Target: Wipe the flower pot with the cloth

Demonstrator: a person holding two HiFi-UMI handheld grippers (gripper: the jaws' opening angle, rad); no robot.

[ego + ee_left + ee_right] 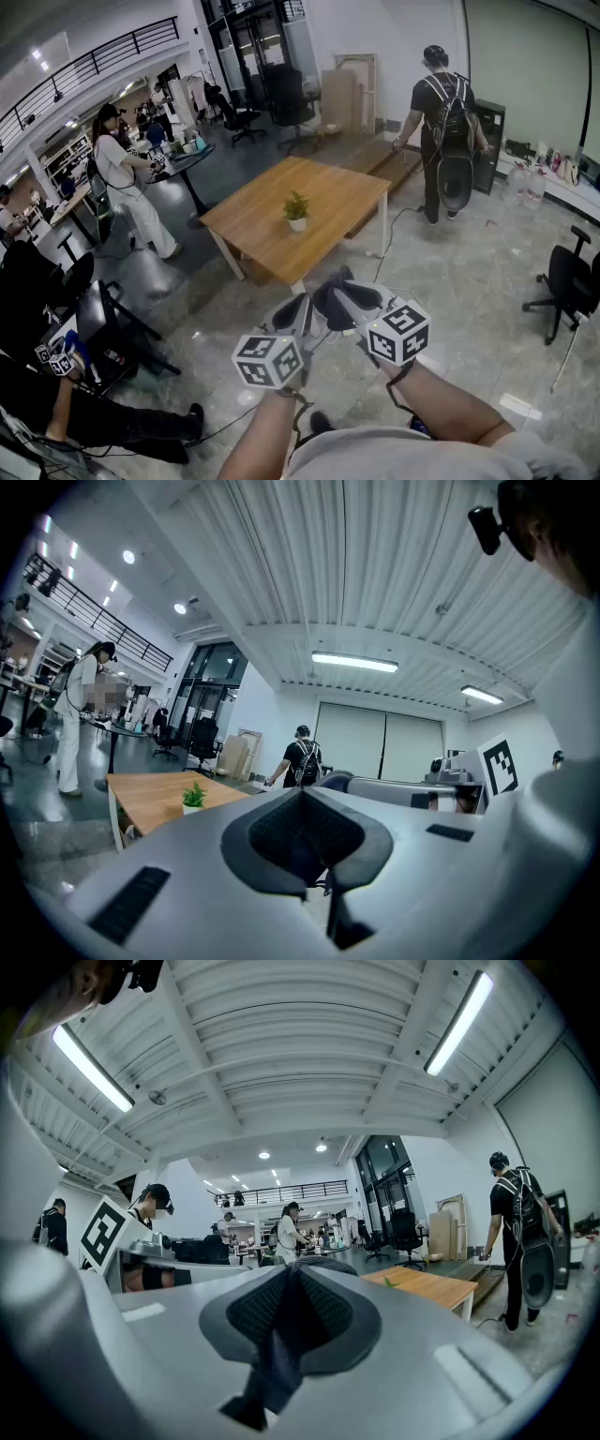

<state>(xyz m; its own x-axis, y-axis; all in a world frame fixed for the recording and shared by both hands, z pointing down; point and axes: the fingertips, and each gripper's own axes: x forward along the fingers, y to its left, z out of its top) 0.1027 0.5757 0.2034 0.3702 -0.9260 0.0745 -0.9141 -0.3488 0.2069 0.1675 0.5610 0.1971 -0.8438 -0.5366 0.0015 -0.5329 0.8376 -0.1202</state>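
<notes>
A small green plant in a white flower pot (296,223) stands near the middle of a wooden table (253,225), well ahead of me on the floor. The left gripper view shows the pot (193,804) far off on the table (145,797). In the right gripper view only a green leaf tip (389,1282) shows above the table (427,1286). My left gripper (298,315) and right gripper (334,296) are held side by side in the air, short of the table. Both are shut with nothing between their fingers. No cloth is in view.
A person with a backpack (444,122) stands beyond the table's far right corner. Another person in white (124,183) stands at the left. Someone sits low at my left (66,403). A black office chair (567,279) is at the right; more chairs (286,98) stand at the back.
</notes>
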